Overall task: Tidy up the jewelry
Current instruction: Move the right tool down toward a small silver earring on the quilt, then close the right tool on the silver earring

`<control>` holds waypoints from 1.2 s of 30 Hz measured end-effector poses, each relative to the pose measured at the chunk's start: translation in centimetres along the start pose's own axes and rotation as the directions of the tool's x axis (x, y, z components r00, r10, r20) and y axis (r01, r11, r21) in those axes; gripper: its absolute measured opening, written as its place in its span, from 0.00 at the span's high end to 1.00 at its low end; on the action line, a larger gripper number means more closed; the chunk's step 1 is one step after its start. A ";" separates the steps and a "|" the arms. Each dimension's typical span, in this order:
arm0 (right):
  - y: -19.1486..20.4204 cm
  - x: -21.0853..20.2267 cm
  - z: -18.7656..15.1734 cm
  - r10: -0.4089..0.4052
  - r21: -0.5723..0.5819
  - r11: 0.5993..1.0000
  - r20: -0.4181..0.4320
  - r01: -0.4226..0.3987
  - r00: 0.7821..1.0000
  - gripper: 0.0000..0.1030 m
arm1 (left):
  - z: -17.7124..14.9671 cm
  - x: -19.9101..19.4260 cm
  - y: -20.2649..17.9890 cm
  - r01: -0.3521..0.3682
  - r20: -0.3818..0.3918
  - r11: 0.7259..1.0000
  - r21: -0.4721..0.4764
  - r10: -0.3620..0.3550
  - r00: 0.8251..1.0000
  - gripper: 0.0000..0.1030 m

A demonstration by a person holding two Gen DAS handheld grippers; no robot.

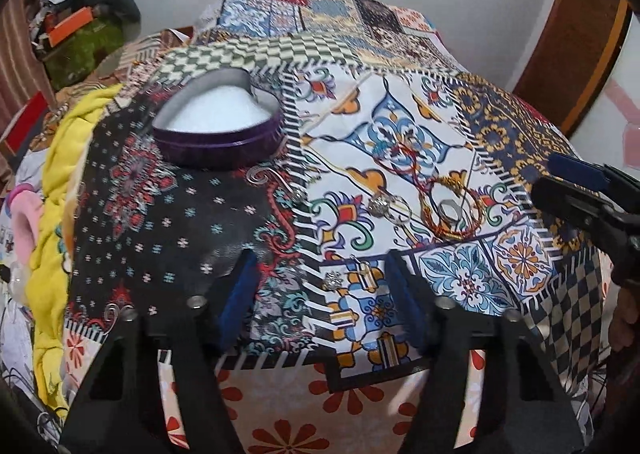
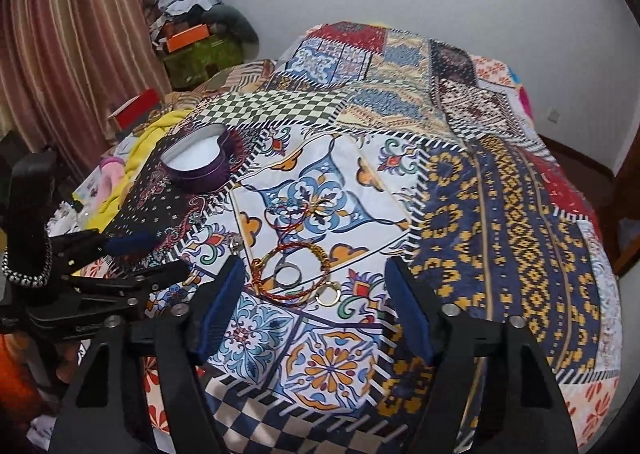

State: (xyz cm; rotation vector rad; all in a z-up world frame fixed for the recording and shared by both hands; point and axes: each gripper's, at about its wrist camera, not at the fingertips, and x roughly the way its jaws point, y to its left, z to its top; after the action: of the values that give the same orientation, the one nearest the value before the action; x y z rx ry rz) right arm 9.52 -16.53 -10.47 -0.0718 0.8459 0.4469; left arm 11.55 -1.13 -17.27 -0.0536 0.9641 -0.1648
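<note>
I judge nothing sorted yet: purple heart-shaped tin [image 1: 218, 134] sits empty on the patchwork bedspread [image 1: 520, 126], red-gold cord bracelet [image 2: 294, 274] and silver rings [image 1: 390, 210] loose nearby, both hand-held grippers [image 1: 320, 282] [image 2: 316, 294] wide open, empty.

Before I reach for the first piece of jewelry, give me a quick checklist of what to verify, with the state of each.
1. Heart-shaped box open, white lining showing: ok.
2. Box holds no jewelry yet: ok, none visible.
3. Right gripper open and holding nothing: ok.
4. Left gripper open and holding nothing: ok.
5. Silver ring lies inside the red-and-gold bracelet loop, clear of the right fingers: ok.
6. Red thread free of the bracelet: cannot tell.
</note>
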 end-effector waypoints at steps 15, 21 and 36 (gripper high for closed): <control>2.2 2.7 0.7 0.122 -0.022 0.992 -0.082 -0.124 0.989 0.55 | -0.8 0.1 0.5 0.032 -0.018 0.998 0.046 -0.031 0.999 0.91; 4.2 4.7 1.3 0.163 -0.070 0.982 -0.135 -0.174 0.977 0.61 | -0.7 -0.2 0.7 0.042 -0.004 0.998 0.039 -0.042 0.999 0.91; 5.4 9.1 1.8 0.143 -0.100 0.980 -0.247 -0.172 0.958 0.87 | 0.9 -1.7 3.5 0.018 0.074 0.999 -0.040 -0.015 0.997 0.92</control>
State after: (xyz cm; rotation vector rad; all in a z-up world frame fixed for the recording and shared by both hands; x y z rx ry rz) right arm 13.81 -8.01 -15.39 -0.1738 1.0657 0.6488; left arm 11.73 2.57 -15.78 -0.1041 0.8939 -0.1578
